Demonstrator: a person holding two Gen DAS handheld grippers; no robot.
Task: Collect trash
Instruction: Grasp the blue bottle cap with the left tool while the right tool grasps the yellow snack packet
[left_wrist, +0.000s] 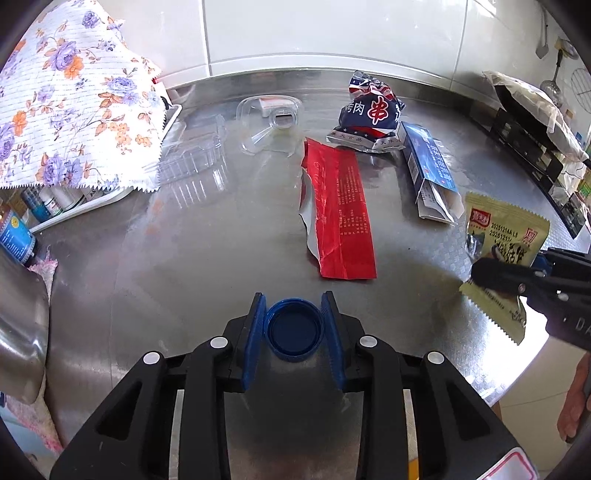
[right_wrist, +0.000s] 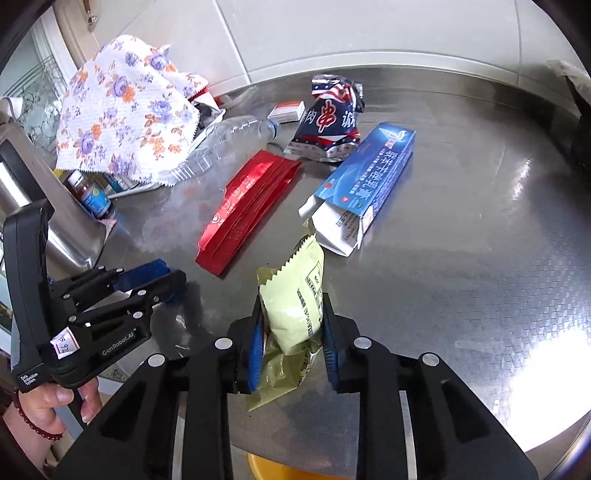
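Pinching the rigid blue bottle cap (left_wrist: 294, 329) by its rim in my left gripper (left_wrist: 294, 325), near the red wrapper (left_wrist: 340, 210); my right gripper (right_wrist: 293, 325) squeezes the light, crinkly yellow sachet (right_wrist: 295, 314) beside that wrapper, liable to slip.

free: steel counter (right_wrist: 461, 258) right | blocked: red wrapper (left_wrist: 341, 210), blue carton (right_wrist: 365, 181) centre
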